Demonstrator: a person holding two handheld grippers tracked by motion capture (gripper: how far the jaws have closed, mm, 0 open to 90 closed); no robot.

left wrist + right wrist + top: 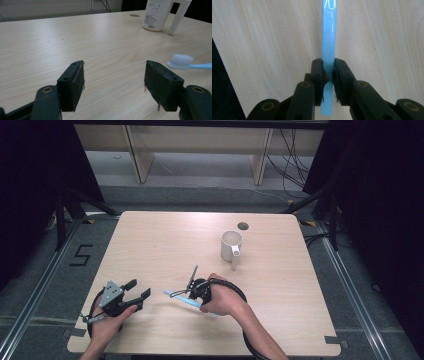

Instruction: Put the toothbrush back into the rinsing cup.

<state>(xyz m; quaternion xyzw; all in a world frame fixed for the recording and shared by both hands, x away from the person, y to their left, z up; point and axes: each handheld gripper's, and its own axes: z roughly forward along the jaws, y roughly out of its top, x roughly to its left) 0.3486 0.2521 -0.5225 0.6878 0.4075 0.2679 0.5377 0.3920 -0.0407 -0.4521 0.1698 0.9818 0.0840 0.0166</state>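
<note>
A light blue toothbrush (179, 297) with a white bristle head is clamped by its handle in my right gripper (194, 296), which is shut on it just above the wooden table (160, 240). In the right gripper view the handle (328, 37) runs straight up between the pressed pads of this gripper (328, 72). My left gripper (138, 288) rests at the front left with its jaws wide open and nothing between them (113, 82). The brush head (180, 61) hovers just right of its right jaw. A white mug (231, 245) stands upright at the back right.
A small round cable hole (243, 226) lies in the table behind the mug (156, 13). Black cables trail from both grippers toward the front edge. Dark stands and floor rails flank the table.
</note>
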